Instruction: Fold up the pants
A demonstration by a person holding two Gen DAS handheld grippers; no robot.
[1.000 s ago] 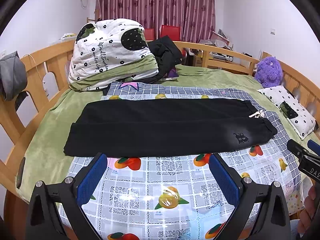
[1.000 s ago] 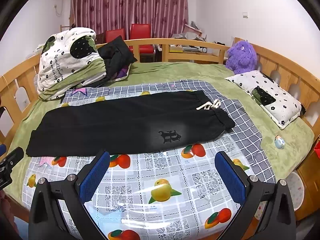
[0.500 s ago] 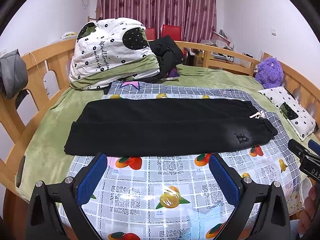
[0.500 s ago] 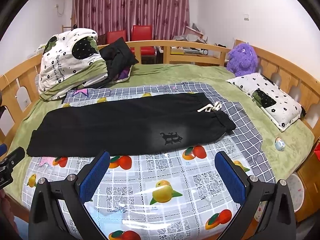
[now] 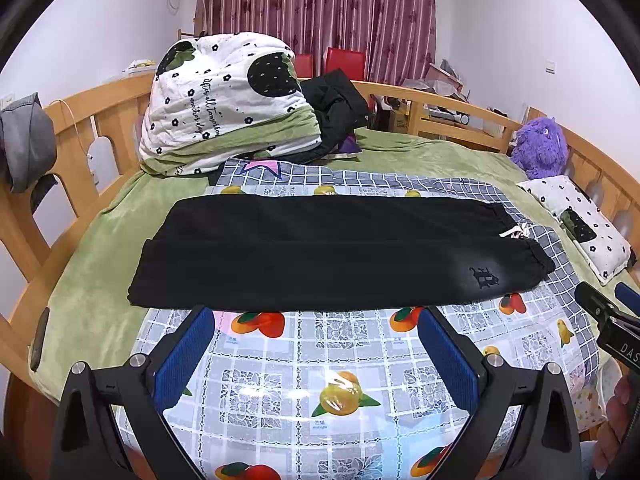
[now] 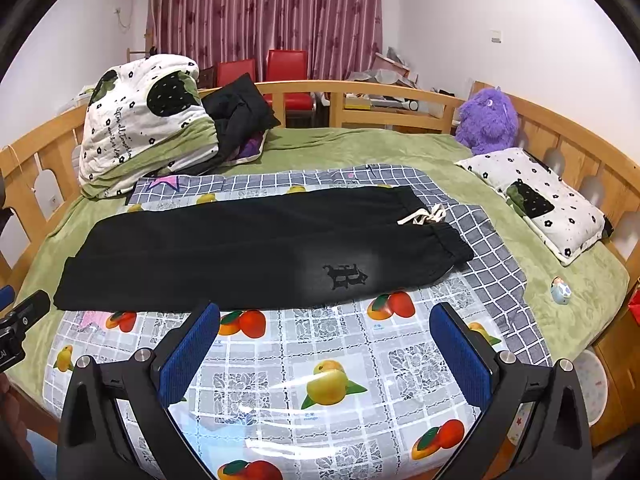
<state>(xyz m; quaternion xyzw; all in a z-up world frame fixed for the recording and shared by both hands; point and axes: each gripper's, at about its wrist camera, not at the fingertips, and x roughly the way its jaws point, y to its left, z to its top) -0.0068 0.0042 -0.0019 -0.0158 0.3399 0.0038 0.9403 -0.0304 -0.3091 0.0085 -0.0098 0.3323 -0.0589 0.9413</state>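
Black pants lie flat across the bed on a fruit-print plastic cloth, folded lengthwise, waistband and white drawstring to the right, leg cuffs to the left. They also show in the right wrist view, with an embroidered logo. My left gripper is open and empty, held above the cloth just in front of the pants' near edge. My right gripper is open and empty, in front of the logo end. Each gripper shows at the other view's edge.
A rolled white and green quilt and dark clothes lie at the back left. A purple plush toy and a flowered pillow sit on the right. A wooden rail rings the bed. A small ball lies at the right.
Both views have shifted slightly; the pants appear a touch higher and farther in frame. The pants have not moved and both grippers stay open.
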